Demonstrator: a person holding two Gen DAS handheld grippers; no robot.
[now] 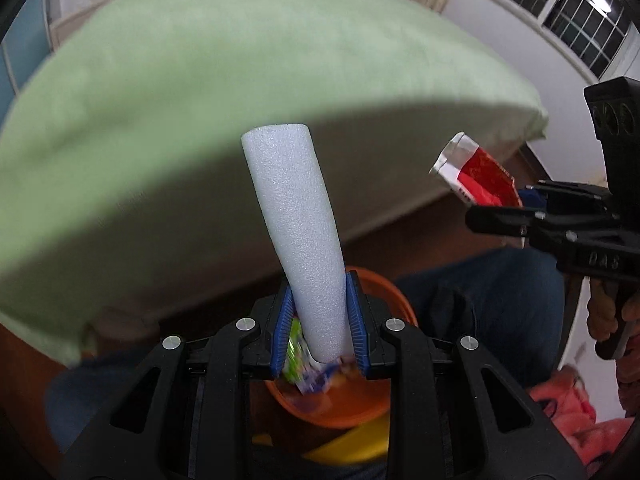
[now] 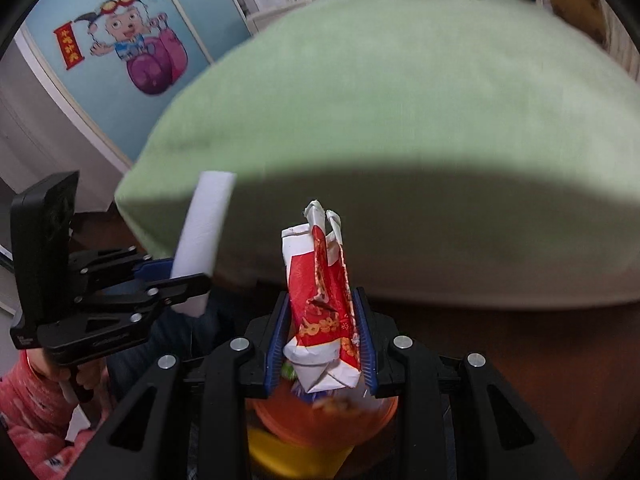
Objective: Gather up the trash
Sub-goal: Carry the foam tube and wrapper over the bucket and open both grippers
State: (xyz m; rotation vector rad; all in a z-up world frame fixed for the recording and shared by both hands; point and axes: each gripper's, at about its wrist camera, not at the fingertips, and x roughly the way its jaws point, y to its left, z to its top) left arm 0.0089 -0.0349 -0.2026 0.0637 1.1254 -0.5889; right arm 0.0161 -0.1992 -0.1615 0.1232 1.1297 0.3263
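Left gripper clamps a white foam tube, right gripper pinches a red carton, both above the orange bucket.

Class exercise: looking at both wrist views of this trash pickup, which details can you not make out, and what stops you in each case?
- Contents of the orange bin, both views: blurred, covered by the left gripper with its foam tube and the right gripper with its crushed red-and-white carton.
- Carton print, right view: too small and creased.
- Yellow object under the bin: cut off by gripper bodies.
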